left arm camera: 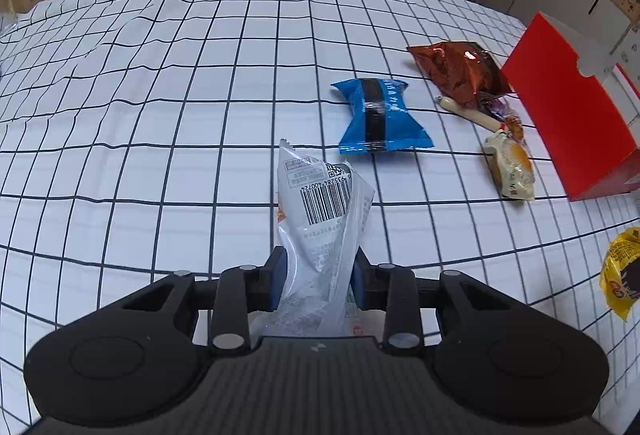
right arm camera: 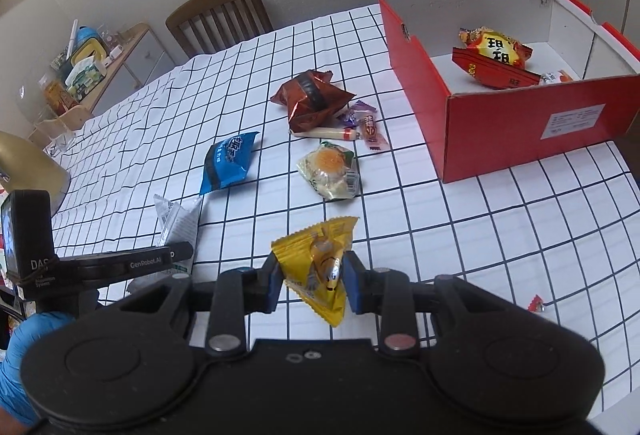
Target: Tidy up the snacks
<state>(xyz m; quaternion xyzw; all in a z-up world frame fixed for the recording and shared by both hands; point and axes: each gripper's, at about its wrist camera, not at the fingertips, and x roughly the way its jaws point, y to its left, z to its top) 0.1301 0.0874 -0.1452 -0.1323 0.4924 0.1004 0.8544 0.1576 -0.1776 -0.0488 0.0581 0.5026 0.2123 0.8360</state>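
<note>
- The red cardboard box [right arm camera: 480,123] with white inside walls is sitting open at the upper right of the right wrist view. It's holding a red-and-orange foil snack bag [right arm camera: 494,61], and a small white packet is peeking out next to it.
- The right gripper [right arm camera: 313,279] is pinching a yellow crinkly snack packet [right arm camera: 320,267] mid-body, fingers nearly closed, at lower centre. I'd carry it over the box's near wall before letting go.
- The left gripper [left arm camera: 319,277] is squeezing a clear-and-white plastic wrapper with a barcode [left arm camera: 320,211], standing upright, at lower centre. The grip looks low, so go gently.
- More snacks are still lying loose on the checked tablecloth [right arm camera: 440,235].
</note>
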